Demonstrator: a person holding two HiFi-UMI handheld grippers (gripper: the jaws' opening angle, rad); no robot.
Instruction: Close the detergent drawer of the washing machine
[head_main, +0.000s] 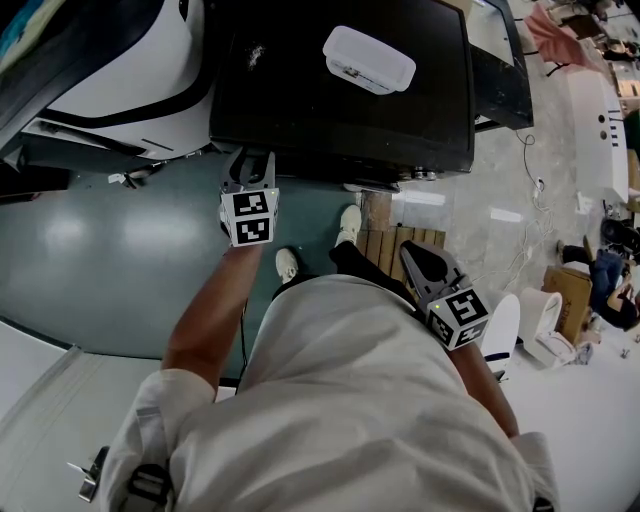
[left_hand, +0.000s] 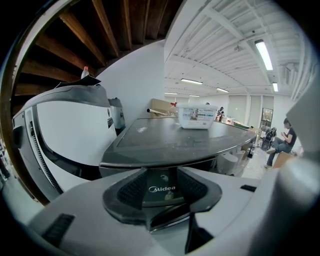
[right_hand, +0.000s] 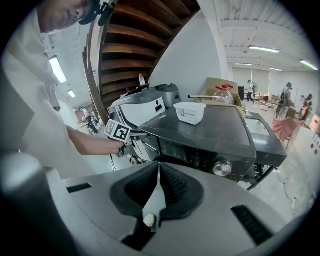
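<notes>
The black washing machine (head_main: 340, 100) stands in front of me, a white plastic box (head_main: 368, 58) on its lid. My left gripper (head_main: 250, 165) is up against the top left of the machine's front. In the left gripper view its jaws stand apart, and the dark drawer front (left_hand: 163, 181) marked Midea fills the gap just ahead of the gripper (left_hand: 164, 196). The drawer looks about flush with the front. My right gripper (head_main: 418, 258) hangs at my side, away from the machine; its pads (right_hand: 158, 172) meet with nothing between them. The right gripper view shows the control knob (right_hand: 221, 168).
A white curved machine (head_main: 130, 80) stands close on the washer's left. A wooden pallet (head_main: 395, 245) lies under the washer's front by my feet. Cables (head_main: 535, 190), boxes and white fixtures (head_main: 545, 320) lie on the floor to the right. A seated person (left_hand: 282, 142) is far off.
</notes>
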